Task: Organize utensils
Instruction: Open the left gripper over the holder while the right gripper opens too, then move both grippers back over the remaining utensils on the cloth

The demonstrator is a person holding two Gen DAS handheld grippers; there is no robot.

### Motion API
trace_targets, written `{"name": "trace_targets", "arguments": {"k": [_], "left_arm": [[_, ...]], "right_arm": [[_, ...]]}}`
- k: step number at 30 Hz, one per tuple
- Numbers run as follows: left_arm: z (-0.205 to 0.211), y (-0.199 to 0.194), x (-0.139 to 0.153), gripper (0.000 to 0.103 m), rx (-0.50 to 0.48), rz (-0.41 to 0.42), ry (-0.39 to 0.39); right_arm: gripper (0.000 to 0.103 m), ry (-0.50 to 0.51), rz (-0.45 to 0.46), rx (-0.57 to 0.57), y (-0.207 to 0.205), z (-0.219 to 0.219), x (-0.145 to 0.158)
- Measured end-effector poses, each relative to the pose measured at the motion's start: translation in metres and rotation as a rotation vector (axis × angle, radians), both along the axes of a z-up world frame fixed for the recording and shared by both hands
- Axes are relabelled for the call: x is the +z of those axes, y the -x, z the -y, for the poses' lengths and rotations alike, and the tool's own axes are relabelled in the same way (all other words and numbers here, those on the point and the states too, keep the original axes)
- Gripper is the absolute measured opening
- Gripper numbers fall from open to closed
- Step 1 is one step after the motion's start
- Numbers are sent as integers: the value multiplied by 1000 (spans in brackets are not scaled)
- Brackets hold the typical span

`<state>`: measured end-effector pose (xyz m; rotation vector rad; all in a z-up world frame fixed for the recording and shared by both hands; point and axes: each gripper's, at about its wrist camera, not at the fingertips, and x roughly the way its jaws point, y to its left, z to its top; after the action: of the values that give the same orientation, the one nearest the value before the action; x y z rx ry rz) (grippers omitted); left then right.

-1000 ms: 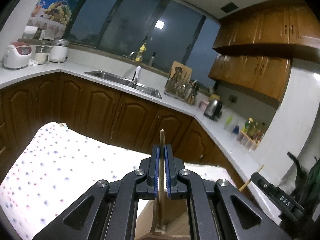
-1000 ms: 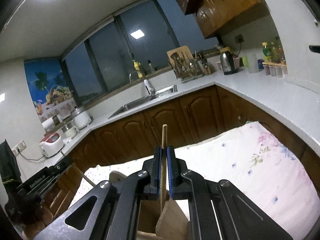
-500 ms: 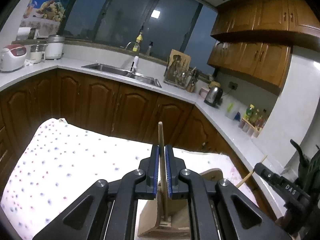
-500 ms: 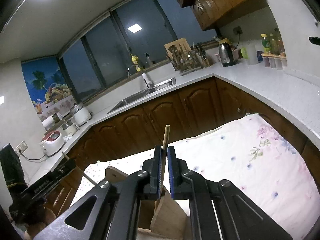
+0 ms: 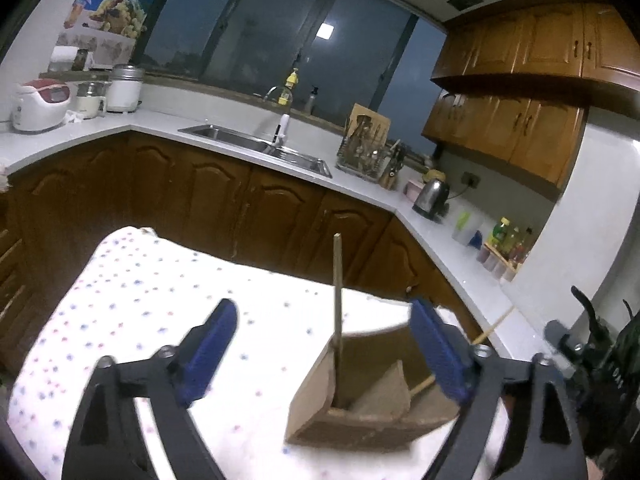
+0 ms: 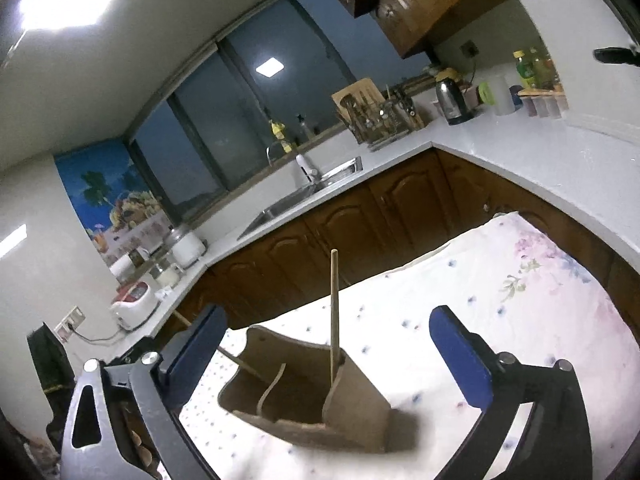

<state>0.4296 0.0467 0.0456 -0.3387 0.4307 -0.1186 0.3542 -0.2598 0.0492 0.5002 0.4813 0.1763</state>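
Wooden holder (image 5: 360, 408) on dotted cloth (image 5: 140, 320), one chopstick (image 5: 338, 292) upright inside, another (image 6: 240, 362) leaning toward 10 o'clock, left gripper (image 5: 324, 344) and right gripper (image 6: 332, 352) fingers opening wide, gripping nothing.

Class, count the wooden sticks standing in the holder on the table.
2. One stick stands upright in the holder's left corner compartment; the other leans out toward the right side. More could lie hidden inside.

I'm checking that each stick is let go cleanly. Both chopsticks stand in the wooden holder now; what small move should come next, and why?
Probably draw both grippers straight back. The left gripper and right gripper have jaws opening, pads clear of each chopstick, which stands in the wooden holder on the tablecloth. Sideways motion might tip them.
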Motion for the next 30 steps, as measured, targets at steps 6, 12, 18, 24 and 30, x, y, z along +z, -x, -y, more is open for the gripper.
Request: {"name": "trace_targets", "arguments": {"k": [6,12,18,24,30], "left_arm": [[-19,63,-1,99,11,-2,8],[-36,130,-3,99,37,-18,14],[-43,182,-4,99,36,-59,12],[-46,227,-6,99,26,-104,4],[-44,252,-2,99,16,-133,-39]], "right_arm": [[103,-7,0,25,40,0,8],[103,28,1,51,91,-6,11],[103,58,-29,57,135,-7,7],[103,87,-61,36,173,-2,-1],[103,96,-122,28,201,2,-18]]}}
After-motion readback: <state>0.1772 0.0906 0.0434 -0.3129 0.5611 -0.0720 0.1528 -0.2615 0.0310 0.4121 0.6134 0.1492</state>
